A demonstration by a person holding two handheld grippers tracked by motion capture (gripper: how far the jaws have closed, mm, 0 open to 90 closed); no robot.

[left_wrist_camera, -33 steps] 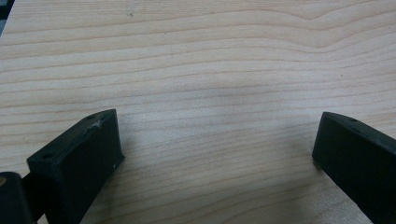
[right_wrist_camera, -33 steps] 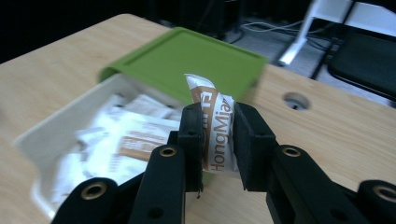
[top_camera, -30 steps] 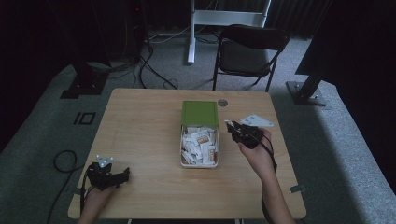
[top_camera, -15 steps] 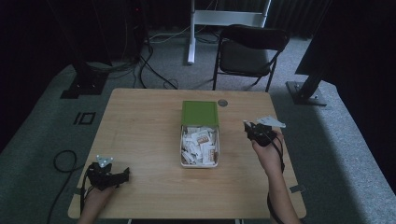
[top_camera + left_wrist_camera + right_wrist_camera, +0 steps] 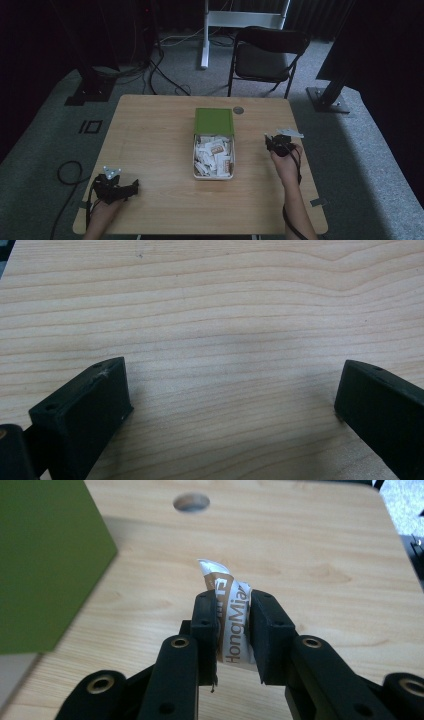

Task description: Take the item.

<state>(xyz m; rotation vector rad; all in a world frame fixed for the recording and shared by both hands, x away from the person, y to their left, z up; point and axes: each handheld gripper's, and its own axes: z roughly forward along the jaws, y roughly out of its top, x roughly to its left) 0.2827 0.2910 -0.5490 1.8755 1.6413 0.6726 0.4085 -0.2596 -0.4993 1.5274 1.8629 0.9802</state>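
While the left gripper gapes, the right gripper pinches one packet (white-brown)

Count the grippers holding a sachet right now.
1. The right gripper is shut on a white-and-brown sachet, right of the box of sachets. The left gripper is open over bare table near the person's left corner.
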